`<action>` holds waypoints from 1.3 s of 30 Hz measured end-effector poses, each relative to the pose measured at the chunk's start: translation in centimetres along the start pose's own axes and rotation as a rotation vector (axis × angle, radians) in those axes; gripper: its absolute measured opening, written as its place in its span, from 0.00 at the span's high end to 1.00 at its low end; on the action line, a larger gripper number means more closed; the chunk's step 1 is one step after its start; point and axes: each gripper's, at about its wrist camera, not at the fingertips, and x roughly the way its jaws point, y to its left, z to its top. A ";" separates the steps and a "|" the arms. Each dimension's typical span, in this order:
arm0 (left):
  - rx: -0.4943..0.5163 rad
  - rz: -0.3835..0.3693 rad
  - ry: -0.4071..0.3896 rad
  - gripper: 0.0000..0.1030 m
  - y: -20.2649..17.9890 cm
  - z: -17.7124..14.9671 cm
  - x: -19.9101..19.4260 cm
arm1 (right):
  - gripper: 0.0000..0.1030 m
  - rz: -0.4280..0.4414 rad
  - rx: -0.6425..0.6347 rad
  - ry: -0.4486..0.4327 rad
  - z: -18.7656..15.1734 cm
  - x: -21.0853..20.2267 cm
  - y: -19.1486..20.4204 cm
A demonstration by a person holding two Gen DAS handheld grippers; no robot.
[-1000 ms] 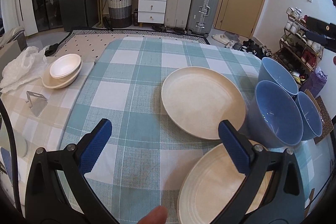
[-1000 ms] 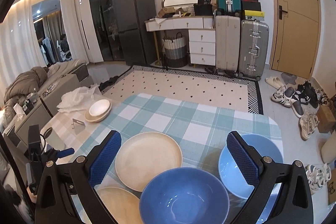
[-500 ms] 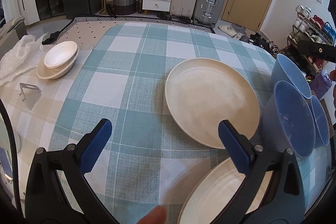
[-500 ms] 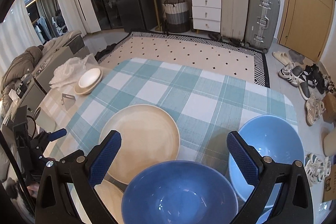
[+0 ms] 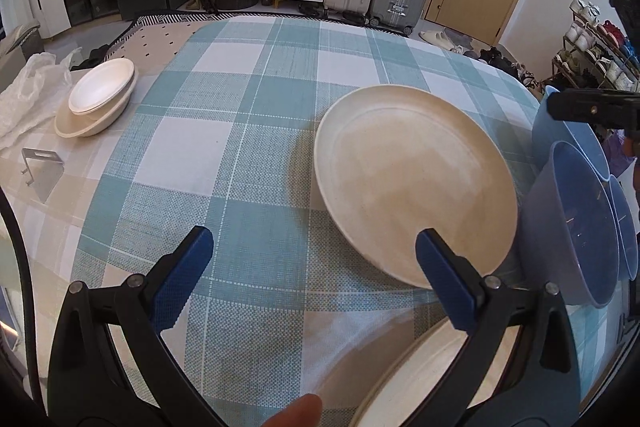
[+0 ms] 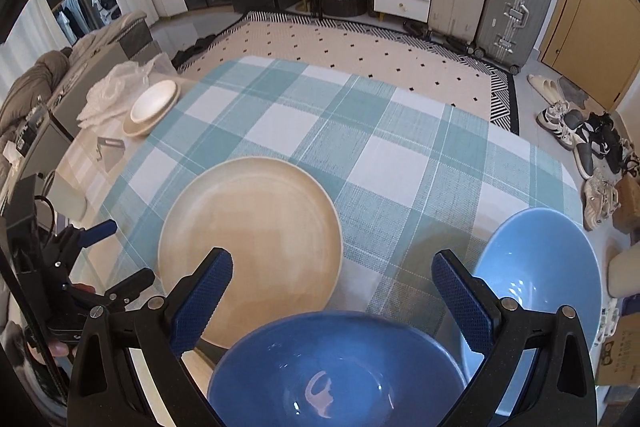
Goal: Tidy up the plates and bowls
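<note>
**Both grippers spread wide above the plates and bowls**

Your left gripper [image 5: 314, 259] has its 2 blue-padded fingers [image 5: 182, 273] wide apart and holds nothing. Ahead of its right finger lies a cream plate [image 5: 412, 179] on the checked tablecloth [image 5: 240, 131], with that fingertip overlapping the plate's near rim in the left wrist view; you cannot tell if it touches. Below and to the right of the same finger shows the rim of a 2nd cream plate [image 5: 420, 383]. Far ahead of the left finger sits a small stack of white dishes [image 5: 98, 97], beside a crumpled plastic bag [image 5: 28, 95].

Your right gripper [image 6: 332, 289] is also spread wide with nothing between its fingers. A dark blue bowl [image 6: 336, 371] sits just under and between them, close to the camera. A light blue bowl [image 6: 540, 267] lies just outside the right finger. The cream plate [image 6: 252, 235] lies ahead of the left finger, whose tip overlaps its near edge in the right wrist view.
</note>
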 end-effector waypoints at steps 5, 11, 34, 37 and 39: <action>-0.002 -0.008 0.003 0.08 0.2 0.2 0.4 | 0.11 0.001 -0.024 0.071 0.7 2.6 0.5; 0.004 -0.042 0.030 0.13 0.3 0.3 1.0 | 0.27 0.016 -0.034 0.172 1.3 5.9 0.4; 0.019 -0.116 0.106 0.58 -0.9 -0.6 2.8 | 0.62 0.042 -0.070 0.333 1.2 11.3 1.0; 0.025 -0.131 0.103 0.71 -1.1 -0.6 2.7 | 0.68 0.030 -0.074 0.326 1.1 11.2 1.0; 0.032 -0.127 0.102 0.76 -1.2 -0.5 2.6 | 0.75 0.026 -0.077 0.321 1.0 11.0 0.9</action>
